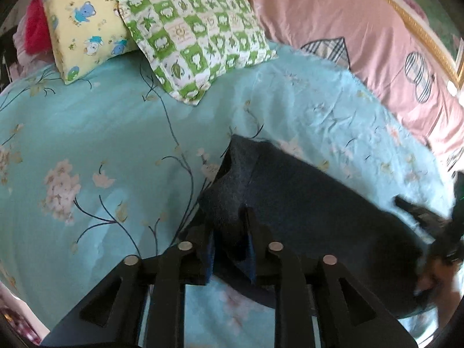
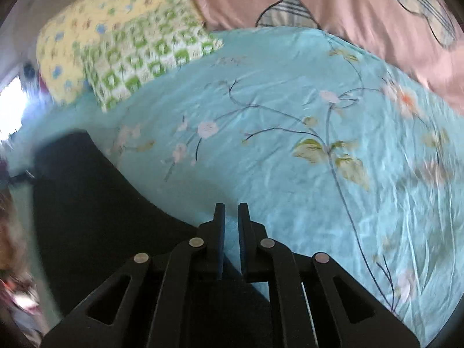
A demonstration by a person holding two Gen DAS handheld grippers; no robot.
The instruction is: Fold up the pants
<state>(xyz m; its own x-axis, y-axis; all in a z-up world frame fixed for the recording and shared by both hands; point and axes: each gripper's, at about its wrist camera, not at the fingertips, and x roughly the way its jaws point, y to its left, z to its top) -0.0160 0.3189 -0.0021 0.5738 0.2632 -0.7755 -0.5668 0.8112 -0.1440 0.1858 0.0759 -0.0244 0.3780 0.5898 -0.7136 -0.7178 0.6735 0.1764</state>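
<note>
The dark pants (image 1: 304, 203) lie on the teal flowered bed sheet (image 1: 101, 121). One end is bunched into a raised peak in front of my left gripper (image 1: 230, 226), which is shut on that fabric; the cloth covers most of its left finger. At the far right of the left wrist view my right gripper (image 1: 426, 223) is blurred at the pants' other end, with a hand behind it. In the right wrist view the pants (image 2: 87, 197) spread left of and under my right gripper (image 2: 231, 207). Its jaws stand nearly together, and only sheet shows in the slit between the tips.
A green checked pillow (image 1: 197, 40) and a yellow cartoon pillow (image 1: 84, 14) lie at the head of the bed. A pink quilt (image 1: 348, 29) runs along the far right side, with a gold-edged frame (image 1: 429, 29) beyond it. Teal sheet (image 2: 290, 145) stretches ahead of the right gripper.
</note>
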